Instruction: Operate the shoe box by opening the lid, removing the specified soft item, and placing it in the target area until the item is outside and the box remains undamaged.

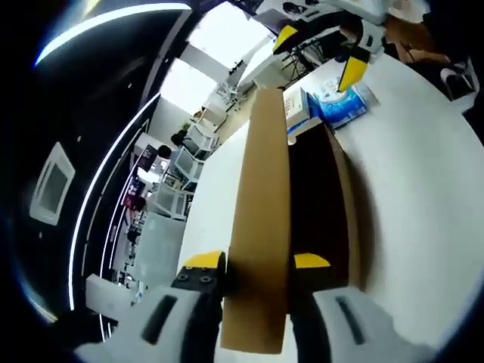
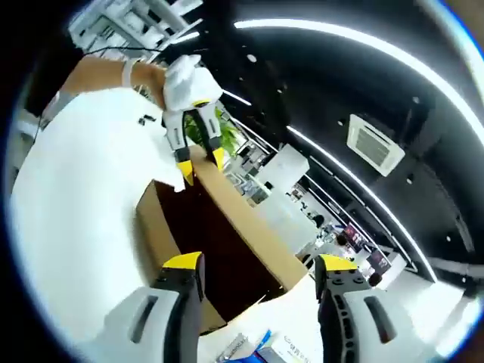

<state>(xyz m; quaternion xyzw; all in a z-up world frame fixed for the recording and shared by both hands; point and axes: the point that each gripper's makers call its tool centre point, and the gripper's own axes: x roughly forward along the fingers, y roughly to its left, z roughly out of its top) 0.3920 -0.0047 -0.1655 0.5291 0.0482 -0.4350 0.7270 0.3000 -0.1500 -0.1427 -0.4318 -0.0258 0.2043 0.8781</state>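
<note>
Cardboard lid (image 1: 259,227) is raised, clenched in the left tool (image 1: 257,265) at lower centre. Box (image 2: 208,242) sits open on the worktop (image 1: 423,189). Right tool (image 2: 257,272) is released; soft item removal remains.

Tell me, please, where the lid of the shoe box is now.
The lid stands raised on edge above the open shoe box on the white table, clamped by the left gripper. In the right gripper view it rises beyond the box.
</note>
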